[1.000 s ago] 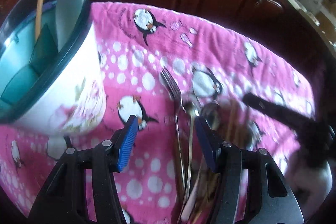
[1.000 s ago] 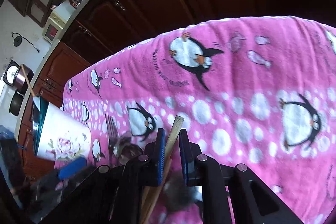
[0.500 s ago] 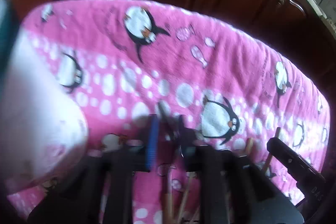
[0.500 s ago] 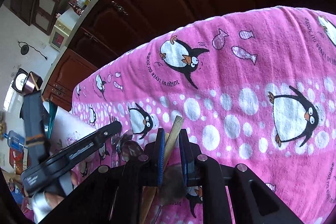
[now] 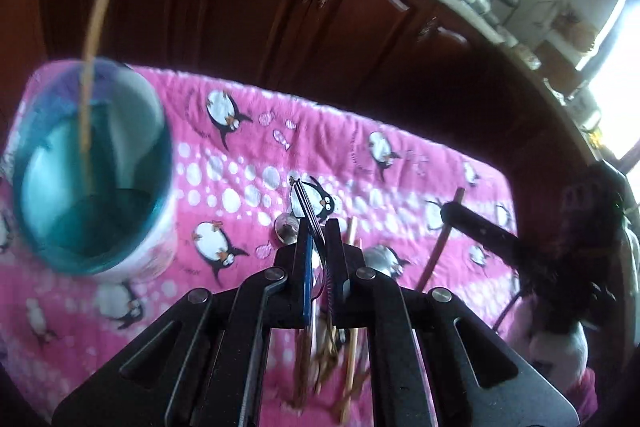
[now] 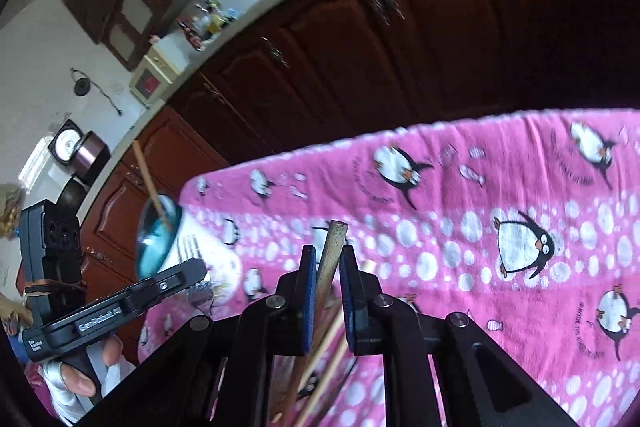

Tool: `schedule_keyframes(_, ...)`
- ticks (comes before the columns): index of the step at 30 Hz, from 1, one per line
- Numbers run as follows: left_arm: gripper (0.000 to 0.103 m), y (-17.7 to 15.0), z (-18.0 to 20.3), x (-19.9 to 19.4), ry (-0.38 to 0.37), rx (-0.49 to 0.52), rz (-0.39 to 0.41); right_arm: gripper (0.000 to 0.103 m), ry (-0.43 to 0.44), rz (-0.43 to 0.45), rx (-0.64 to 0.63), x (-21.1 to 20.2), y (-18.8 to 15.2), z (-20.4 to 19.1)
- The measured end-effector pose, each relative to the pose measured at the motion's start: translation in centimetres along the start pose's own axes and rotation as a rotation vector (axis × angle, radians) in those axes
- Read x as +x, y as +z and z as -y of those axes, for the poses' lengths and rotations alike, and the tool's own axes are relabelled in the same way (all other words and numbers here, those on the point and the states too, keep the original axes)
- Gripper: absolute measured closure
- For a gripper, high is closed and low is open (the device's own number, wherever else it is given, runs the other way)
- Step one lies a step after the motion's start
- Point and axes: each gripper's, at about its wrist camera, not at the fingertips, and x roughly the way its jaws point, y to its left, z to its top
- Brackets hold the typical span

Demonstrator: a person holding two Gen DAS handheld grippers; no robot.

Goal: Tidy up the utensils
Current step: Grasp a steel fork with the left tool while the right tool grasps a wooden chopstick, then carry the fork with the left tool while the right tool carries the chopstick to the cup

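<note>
Fork (image 5: 307, 211) sat pinched in my left gripper (image 5: 318, 239), whose jaws had just been closing on it; my right gripper (image 6: 327, 259) clamped a wooden utensil (image 6: 334, 247). Both were mid-carry, I judged; next, the holder (image 5: 92, 167) at far left.

1. The left wrist camera is riding just behind the left gripper (image 5: 318, 227), looking steeply down and forward along its fingers, hovering close over the pink penguin cloth (image 5: 400, 155).
2. It is facing the far dark cabinets (image 5: 248, 7), with the holder cup (image 5: 96, 167) near on its left.
3. The right wrist camera is sitting behind the right gripper (image 6: 330, 255), tilting down less steeply, facing the same cabinets (image 6: 400, 47).
4. Both views are sharing the cloth (image 6: 500, 187), the cup (image 6: 160, 239) and each other's gripper at the edges.
</note>
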Motion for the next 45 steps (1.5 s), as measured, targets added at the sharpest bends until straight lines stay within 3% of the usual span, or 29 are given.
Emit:
schedule_keyframes(12,0.102,-1.0,-0.4,-10.7,-0.089,0.031,0.097,0.095,-0.005,0.061,-0.171,-4.6,0.4,-7.9)
schedule_keyframes(15,0.102,-0.7,-0.8,-12.3,-0.081,0.036,0.134,0.095,0.001,0.078,-0.193,-5.1,0.7,-9.4)
schedule_keyframes(19,0.102,-1.3,-1.7,-11.8,-0.086,0.015,0.102,0.095,-0.004,0.056,-0.201,-4.1,0.4,-10.1)
schedule_keyframes(24,0.1,-2.7,-1.7,-9.6,-0.05,0.024,0.043,0.095,-0.013,0.04,-0.18,-3.6,-0.1,-9.4)
schedule_keyframes(25,0.096,-2.8,-1.5,-9.1,-0.045,0.024,0.034,0.095,-0.015,0.041,-0.175,-3.7,0.0,-9.0)
schedule_keyframes(28,0.068,-2.9,-0.6,-6.5,0.005,0.051,0.001,0.095,-0.018,0.05,-0.156,-4.3,0.4,-7.9)
schedule_keyframes(29,0.065,-2.8,-0.2,-5.5,0.014,0.053,-0.013,0.095,-0.021,0.054,-0.152,-4.5,0.5,-7.5)
schedule_keyframes(34,0.063,-1.4,2.0,0.7,0.131,0.114,-0.055,0.095,-0.015,0.054,-0.104,-5.0,0.6,-5.0)
schedule_keyframes(39,0.063,0.2,2.6,8.6,0.244,0.136,-0.157,0.095,0.01,0.056,-0.055,-5.3,0.5,-3.0)
schedule_keyframes(45,0.064,1.1,1.3,13.9,0.303,0.121,-0.23,0.095,0.041,0.055,-0.047,-5.1,0.8,-2.0)
